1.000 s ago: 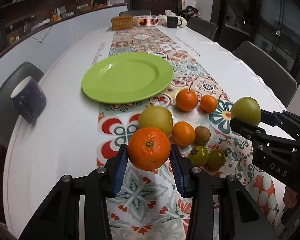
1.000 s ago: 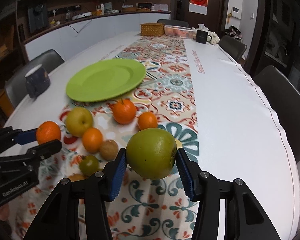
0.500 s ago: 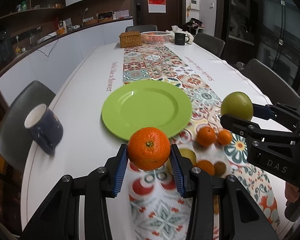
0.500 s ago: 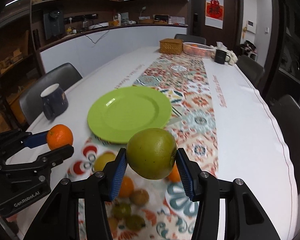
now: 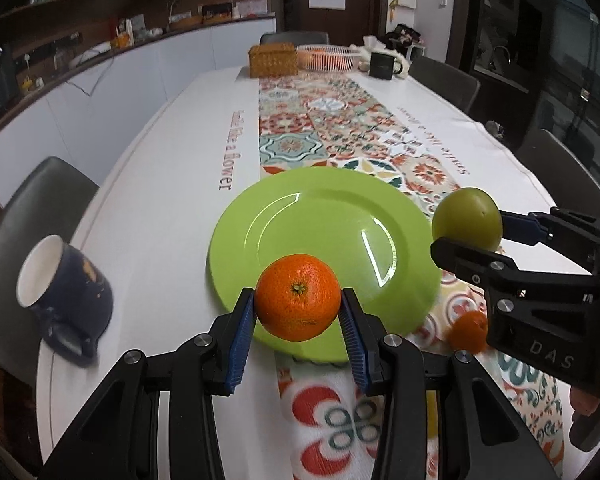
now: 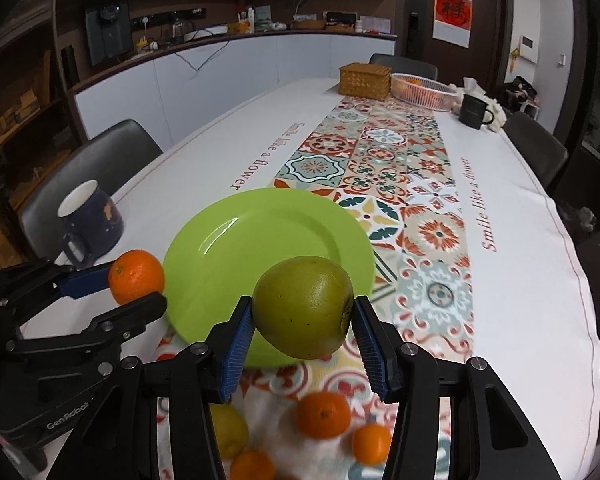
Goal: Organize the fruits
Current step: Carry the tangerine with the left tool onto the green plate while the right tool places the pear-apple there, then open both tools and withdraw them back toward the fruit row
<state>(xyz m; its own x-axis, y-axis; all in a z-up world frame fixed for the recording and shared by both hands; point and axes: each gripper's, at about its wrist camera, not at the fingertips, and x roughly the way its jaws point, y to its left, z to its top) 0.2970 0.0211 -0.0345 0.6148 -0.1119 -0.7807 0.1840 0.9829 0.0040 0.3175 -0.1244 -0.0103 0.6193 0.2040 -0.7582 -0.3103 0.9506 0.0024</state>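
My left gripper (image 5: pixel 298 310) is shut on a large orange (image 5: pixel 298 297) and holds it in the air over the near edge of the empty green plate (image 5: pixel 324 236). My right gripper (image 6: pixel 303 330) is shut on a green apple (image 6: pixel 303 307), held above the plate's near right rim (image 6: pixel 260 236). Each gripper shows in the other view: the apple at the right (image 5: pixel 467 218), the orange at the left (image 6: pixel 136 276). Several fruits lie on the patterned runner below: oranges (image 6: pixel 323 414), a yellow-green fruit (image 6: pixel 230 430).
A dark blue mug (image 5: pixel 66 296) stands on the white tablecloth left of the plate. At the far end are a wicker box (image 5: pixel 273 59), a white basket (image 5: pixel 328 56) and a black mug (image 5: pixel 382 65). Grey chairs (image 6: pixel 88 172) surround the table.
Both grippers have risen and moved forward with their fruits, from over the loose fruit pile to over the green plate's near edge. The pile now lies below and behind.
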